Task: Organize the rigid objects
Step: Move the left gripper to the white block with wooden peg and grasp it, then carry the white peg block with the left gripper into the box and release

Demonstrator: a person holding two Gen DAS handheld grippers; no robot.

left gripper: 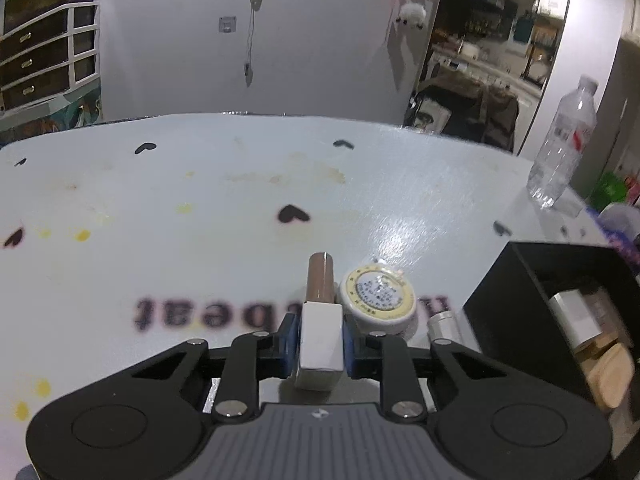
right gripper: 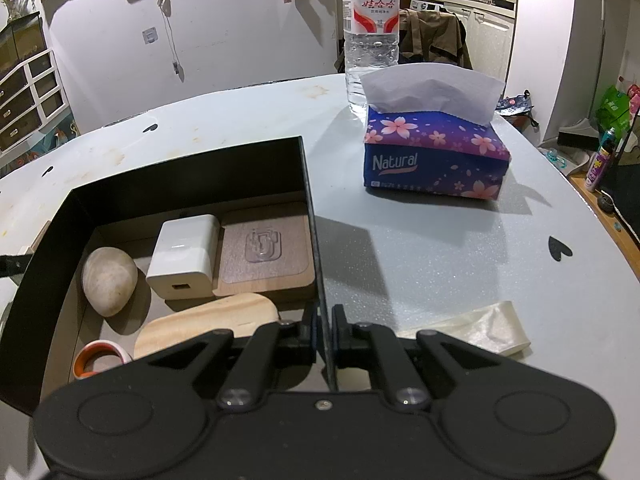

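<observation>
Left tongs (left gripper: 320,344) grip the lipstick (left gripper: 320,320) beside the tin (left gripper: 378,296); bare tabletop (left gripper: 160,200) lies beyond. Right tongs (right gripper: 323,334) pinch the box (right gripper: 308,200) wall.

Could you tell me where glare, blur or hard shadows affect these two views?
Left wrist view: dim, glare on the table, printed lettering blurred. Right wrist view: brighter and sharp, tissue box and black box casting hard shadows rightward; both bend at the edges.

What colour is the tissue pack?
Blue-purple with pink blossoms, tissue pack; clearest in the right wrist view.
</observation>
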